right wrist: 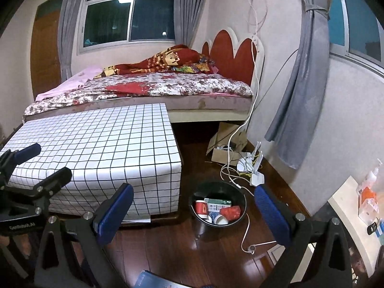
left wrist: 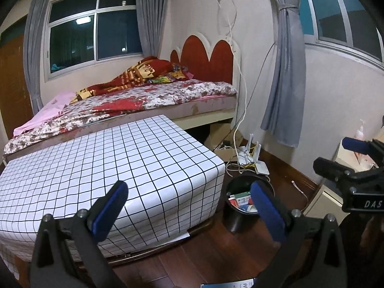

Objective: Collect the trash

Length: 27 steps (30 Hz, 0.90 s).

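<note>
Right wrist view: black bin (right wrist: 218, 206) on the floor beside the checked tabletop (right wrist: 96, 144), holding a carton, cups and red wrapping. Both our grippers, left (left wrist: 189, 206) and right (right wrist: 194, 211), gape wide and empty. We judge a blue-edged item (right wrist: 148, 279) at the frame's bottom next: approach low, pinch square. Legible: "DAS" and "GenRobot.AI" on the gripper bodies.

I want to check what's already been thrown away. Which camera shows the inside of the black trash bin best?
The right wrist view: the black trash bin sits unobstructed between the fingers, showing cartons, cups and a red wrapper inside. In the left wrist view the bin is partly hidden behind the left tool's finger.
</note>
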### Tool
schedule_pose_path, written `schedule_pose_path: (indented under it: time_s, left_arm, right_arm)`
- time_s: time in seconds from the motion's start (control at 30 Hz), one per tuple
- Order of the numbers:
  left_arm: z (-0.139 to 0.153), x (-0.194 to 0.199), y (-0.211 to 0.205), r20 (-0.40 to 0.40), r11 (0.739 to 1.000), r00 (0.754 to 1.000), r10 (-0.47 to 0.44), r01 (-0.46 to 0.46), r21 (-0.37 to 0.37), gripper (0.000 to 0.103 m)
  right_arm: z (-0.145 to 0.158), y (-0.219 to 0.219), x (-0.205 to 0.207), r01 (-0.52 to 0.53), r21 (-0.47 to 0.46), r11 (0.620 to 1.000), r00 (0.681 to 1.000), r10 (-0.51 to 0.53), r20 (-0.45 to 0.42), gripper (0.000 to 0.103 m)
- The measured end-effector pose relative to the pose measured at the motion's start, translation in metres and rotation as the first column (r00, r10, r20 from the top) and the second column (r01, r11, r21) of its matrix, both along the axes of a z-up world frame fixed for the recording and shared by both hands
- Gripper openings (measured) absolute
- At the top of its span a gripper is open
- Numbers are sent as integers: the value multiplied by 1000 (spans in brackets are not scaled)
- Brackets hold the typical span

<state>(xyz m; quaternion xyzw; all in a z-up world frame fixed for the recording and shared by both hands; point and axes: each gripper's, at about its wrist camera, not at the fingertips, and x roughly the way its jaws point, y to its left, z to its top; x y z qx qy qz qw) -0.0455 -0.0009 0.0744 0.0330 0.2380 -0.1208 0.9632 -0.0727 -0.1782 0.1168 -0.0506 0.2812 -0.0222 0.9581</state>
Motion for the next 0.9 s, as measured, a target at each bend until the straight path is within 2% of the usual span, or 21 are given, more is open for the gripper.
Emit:
schedule_pose_path:
  time_s: [0.9]
  left_arm:
    - [6,-7,-22,18,999,999,-31,30,45,103]
  right_arm:
    - [-3,-11,-12,11,34,999,1000,-12,9,102]
